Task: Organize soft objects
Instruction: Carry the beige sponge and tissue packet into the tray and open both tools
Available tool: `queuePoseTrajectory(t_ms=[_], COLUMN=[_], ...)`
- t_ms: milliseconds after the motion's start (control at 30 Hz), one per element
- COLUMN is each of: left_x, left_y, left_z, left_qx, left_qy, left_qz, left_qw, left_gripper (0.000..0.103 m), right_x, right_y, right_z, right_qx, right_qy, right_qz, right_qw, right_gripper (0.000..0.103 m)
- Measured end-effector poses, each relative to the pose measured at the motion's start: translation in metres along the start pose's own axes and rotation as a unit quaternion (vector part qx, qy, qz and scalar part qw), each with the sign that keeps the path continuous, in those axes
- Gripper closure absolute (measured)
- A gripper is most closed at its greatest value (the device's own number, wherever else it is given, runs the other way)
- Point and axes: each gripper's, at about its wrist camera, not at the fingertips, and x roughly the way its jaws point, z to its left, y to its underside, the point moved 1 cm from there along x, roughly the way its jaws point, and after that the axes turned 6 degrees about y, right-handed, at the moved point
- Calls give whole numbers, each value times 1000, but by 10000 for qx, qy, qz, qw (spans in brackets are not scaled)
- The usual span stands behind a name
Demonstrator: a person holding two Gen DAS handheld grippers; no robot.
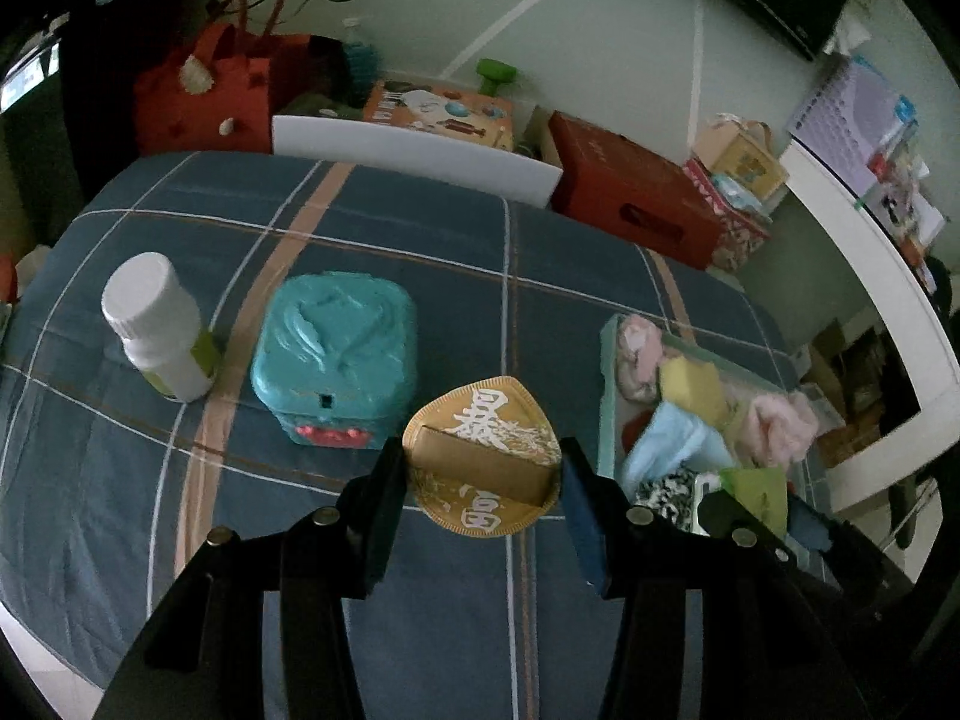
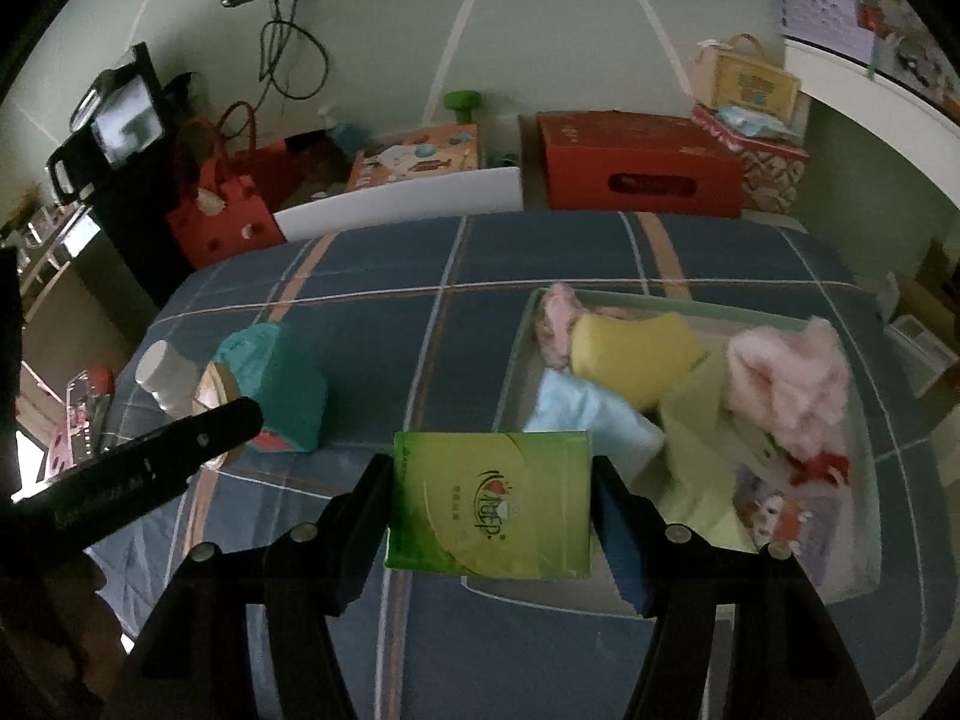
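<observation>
Both claws are loaded, mid-carry over the bed (image 1: pixel 420 276).

Left claw (image 1: pixel 483 477) is closed on a gold pouch (image 1: pixel 480 456) with white characters, a pad pressed on each side, the pouch clear of the plaid cover. Just beyond it stands a teal box (image 1: pixel 336 354), and a white bottle (image 1: pixel 156 324) stands left of that; both look hard, so probably not task items.

Right claw (image 2: pixel 489 504) is clamped on a green pack (image 2: pixel 492 498), a pad against each short edge, and it hangs just left of the bin (image 2: pixel 864 462). The bin sits on the right part of the bed and already holds soft stuff: a yellow piece (image 2: pixel 630 354), a blue cloth (image 2: pixel 588 408) and a pink plush (image 2: pixel 786 372). The left claw shows as a dark bar at the left of the right wrist view.

Step, as I judge it: taking the two soft items to the bin.

Next move calls for swinging the green pack right, over the bin's near rim, to the free spot at the front, then opening the claw. The gold pouch has farther to go and should follow once the right claw is out of the way. Risk: the two claws crowding each other at the rim.
</observation>
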Motion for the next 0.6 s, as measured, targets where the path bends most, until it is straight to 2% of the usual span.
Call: queuePoseTrajectory(t_ms=[233, 400, 600], left_x=[5, 23, 35], left_y=[7, 13, 22], left_z=[-7, -9, -35], left_qx=[199, 221, 567], left_qy=[128, 216, 361], left_qz=[-73, 134, 185], left_qw=[9997, 9994, 9976], left_gripper=[52, 52, 52], right_x=[0, 5, 9], right_y=[3, 4, 10], right_z=[-21, -45, -85], right_qx=[142, 359, 794], right_qy=[203, 536, 823], right_qz=[-24, 36, 100], right_qw=[9997, 9979, 9934], right_gripper=[36, 36, 36])
